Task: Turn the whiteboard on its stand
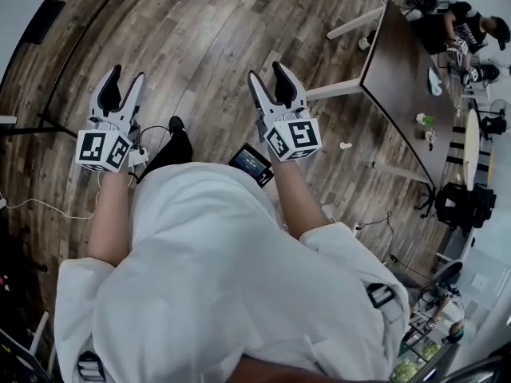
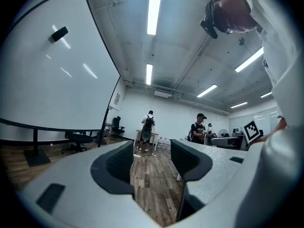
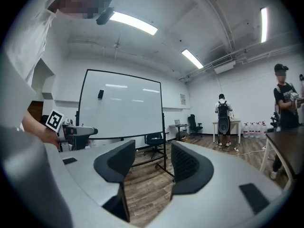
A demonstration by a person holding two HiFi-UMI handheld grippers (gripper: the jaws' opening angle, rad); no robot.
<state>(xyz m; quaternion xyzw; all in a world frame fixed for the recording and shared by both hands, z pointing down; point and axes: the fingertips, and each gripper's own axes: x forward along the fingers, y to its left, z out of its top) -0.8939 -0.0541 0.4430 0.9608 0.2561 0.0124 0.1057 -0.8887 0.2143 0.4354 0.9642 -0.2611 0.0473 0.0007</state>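
Observation:
The whiteboard (image 2: 52, 75) fills the left of the left gripper view, with a black eraser (image 2: 59, 33) stuck to it. It rests on a black stand whose foot (image 2: 35, 156) sits on the wood floor. The right gripper view shows the whole board (image 3: 121, 110) further off, ahead and slightly left. In the head view its stand foot (image 1: 40, 126) lies at the far left. My left gripper (image 1: 128, 74) (image 2: 151, 148) is open and empty, apart from the board. My right gripper (image 1: 267, 72) (image 3: 153, 148) is also open, holding nothing.
A dark table (image 1: 399, 62) stands at the right with a person seated beyond it. A tablet (image 1: 251, 163) and cables lie on the floor by my feet. An office chair (image 3: 154, 139) stands near the board. A person with a backpack (image 2: 148, 127) stands at the far wall.

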